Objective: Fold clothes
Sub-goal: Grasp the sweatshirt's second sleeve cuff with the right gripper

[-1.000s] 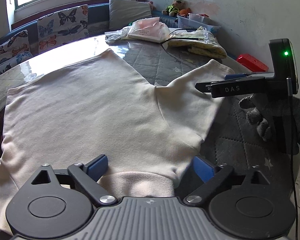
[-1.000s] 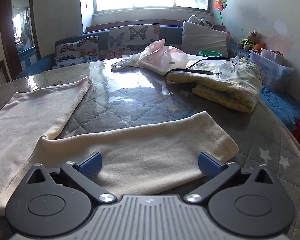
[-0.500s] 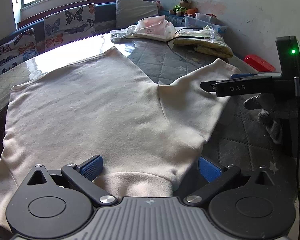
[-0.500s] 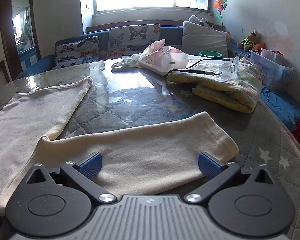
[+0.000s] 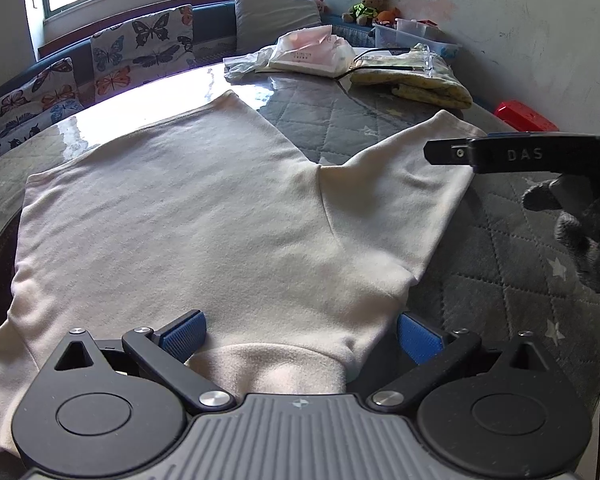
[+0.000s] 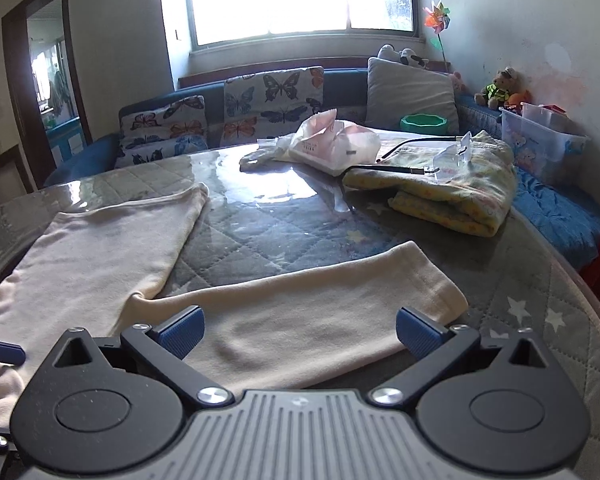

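Observation:
A cream long-sleeved top (image 5: 180, 220) lies spread flat on the round table, its collar (image 5: 268, 364) nearest me. My left gripper (image 5: 300, 332) is open, with the blue pads either side of the collar and not pinching it. In the right wrist view, one sleeve (image 6: 300, 312) stretches across the table, and my right gripper (image 6: 300, 334) stands open over its middle. From the left wrist view the right gripper (image 5: 448, 152) shows side-on above that sleeve's cuff end, held by a grey-gloved hand (image 5: 580, 232). A blue fingertip (image 6: 0, 352) of the left gripper peeks in at the far left.
The table (image 6: 284, 232) has a grey quilted cover under a glossy sheet. At its far side lie a folded yellow blanket (image 6: 452, 188), a pink-and-white packet (image 6: 332, 144) and a black cable. A cushioned bench (image 6: 260, 100) and storage boxes (image 6: 540, 144) line the wall.
The left gripper's fingers have spread slightly wider around the collar and its view has swung a little. The right gripper has barely moved over the sleeve.

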### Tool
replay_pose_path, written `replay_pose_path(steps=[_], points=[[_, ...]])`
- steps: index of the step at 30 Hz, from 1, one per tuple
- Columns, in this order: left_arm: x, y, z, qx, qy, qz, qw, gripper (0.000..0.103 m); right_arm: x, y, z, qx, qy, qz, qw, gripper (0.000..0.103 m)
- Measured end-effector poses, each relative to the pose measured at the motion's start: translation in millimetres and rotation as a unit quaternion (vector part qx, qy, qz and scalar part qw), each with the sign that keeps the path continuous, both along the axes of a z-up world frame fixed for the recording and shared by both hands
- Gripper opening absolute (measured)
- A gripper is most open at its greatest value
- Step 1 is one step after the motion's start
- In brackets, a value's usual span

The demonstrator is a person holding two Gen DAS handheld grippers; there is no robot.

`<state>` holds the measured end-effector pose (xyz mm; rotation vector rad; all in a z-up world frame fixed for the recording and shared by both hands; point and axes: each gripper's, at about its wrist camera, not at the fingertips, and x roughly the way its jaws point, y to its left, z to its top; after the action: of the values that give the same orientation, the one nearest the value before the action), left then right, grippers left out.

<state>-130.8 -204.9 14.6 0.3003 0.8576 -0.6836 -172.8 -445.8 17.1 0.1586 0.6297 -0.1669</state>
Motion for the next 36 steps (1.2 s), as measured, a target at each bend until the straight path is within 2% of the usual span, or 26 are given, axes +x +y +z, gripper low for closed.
replay_pose_path(steps=[8, 13, 16, 23, 28, 29, 30, 32, 36], points=[[1.3, 7.2, 14.4, -0.017, -0.009, 0.007, 0.9998, 0.103, -12.9, -11.3, -0.5, 0.004, -0.003, -0.045, 0.999, 0.1], [3.5, 7.7, 21.9, -0.031, -0.003, 0.007, 0.9995, 0.103, -13.8, -36.8, -4.5, 0.04, 0.003, -0.081, 0.996, 0.085], [2.2, 4.2, 24.4, -0.034, -0.006, -0.001, 0.9994, 0.103, -9.1, -47.8, -6.5, 0.047, 0.006, -0.096, 0.994, 0.078], [0.6, -6.8, 26.7, -0.042, -0.019, -0.025, 0.9986, 0.102, 5.9, -66.1, -13.9, 0.062, 0.021, -0.134, 0.989, 0.055], [2.7, -13.1, 24.2, -0.047, -0.02, -0.038, 0.9979, 0.099, 6.2, -70.8, -15.5, 0.053, 0.017, -0.17, 0.984, 0.048], [3.3, -14.5, 23.3, -0.047, -0.021, -0.042, 0.9978, 0.098, 6.2, -71.4, -16.3, 0.054, 0.016, -0.17, 0.984, 0.042], [4.4, -16.3, 22.4, -0.046, -0.02, -0.044, 0.9977, 0.096, 5.9, -72.7, -17.0, 0.06, 0.013, -0.168, 0.984, 0.029], [6.9, -19.6, 21.0, -0.047, -0.018, -0.05, 0.9975, 0.094, 5.3, -75.4, -18.3, 0.073, 0.008, -0.164, 0.984, 0.012], [11.6, -24.0, 23.9, -0.059, -0.017, -0.062, 0.9962, 0.091, 0.7, -82.4, -15.0, 0.098, -0.01, -0.161, 0.982, 0.009]])
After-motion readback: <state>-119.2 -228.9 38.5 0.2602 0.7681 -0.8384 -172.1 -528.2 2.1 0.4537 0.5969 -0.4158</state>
